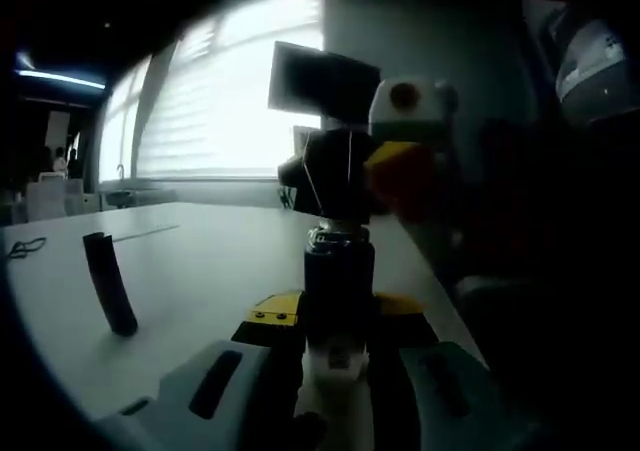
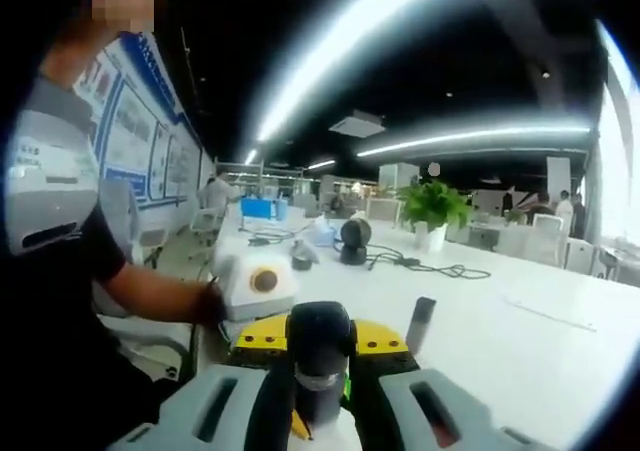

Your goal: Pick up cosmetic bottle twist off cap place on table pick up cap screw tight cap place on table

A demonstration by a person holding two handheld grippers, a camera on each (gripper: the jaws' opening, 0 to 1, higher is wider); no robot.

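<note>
My left gripper (image 1: 338,323) is shut on a dark cosmetic bottle (image 1: 338,276) that stands upright between its jaws above the white table (image 1: 200,261). The bottle's silver threaded neck (image 1: 338,237) shows bare at the top. Right above the neck my right gripper (image 1: 335,183) reaches in from the far side. In the right gripper view my right gripper (image 2: 320,363) is shut on the black rounded cap (image 2: 320,336), with a silver ring (image 2: 320,379) just under it. Whether cap and neck still touch I cannot tell.
A dark slim tube (image 1: 110,283) (image 2: 421,323) stands slightly tilted on the table (image 2: 500,341). Further back are a potted plant (image 2: 435,206), cables (image 2: 420,263) and a round black device (image 2: 352,239). The person's forearm (image 2: 150,296) is at the left. The table edge (image 1: 430,271) runs close on the right.
</note>
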